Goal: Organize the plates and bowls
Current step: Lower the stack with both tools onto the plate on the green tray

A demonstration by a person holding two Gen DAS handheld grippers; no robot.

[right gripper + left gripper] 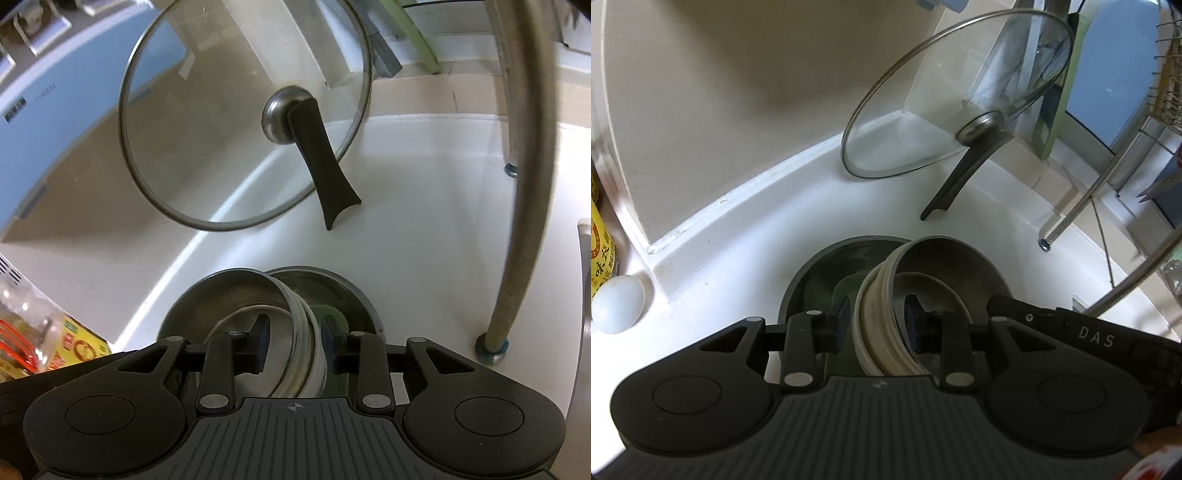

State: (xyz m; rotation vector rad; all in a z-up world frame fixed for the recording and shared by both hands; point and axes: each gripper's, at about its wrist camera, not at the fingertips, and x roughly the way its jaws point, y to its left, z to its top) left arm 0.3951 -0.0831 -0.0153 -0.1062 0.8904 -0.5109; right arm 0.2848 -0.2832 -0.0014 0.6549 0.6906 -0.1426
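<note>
- Left wrist view: the left gripper (875,321) has its fingers (844,314) set narrow on the wall of a steel bowl (942,266), one pad outside, one inside, and both appear to press the wall.
- That bowl is tilted on its edge with its cream ribbed outside (873,332) showing; it stands over a dark plate (820,273) lying flat on the white surface (738,240).
- Right wrist view: the right gripper (293,339) straddles the same bowl's rim (295,314); its fingers (260,339) stand slightly apart from the wall, with a gap showing on the left pad's side.
- A glass lid (953,96) with a black handle (964,173) leans upright against the wall behind the bowl.
- A white egg (618,308) lies at the far left beside a yellow tin (600,240).
- A wire rack (1108,192) stands at the right.
</note>
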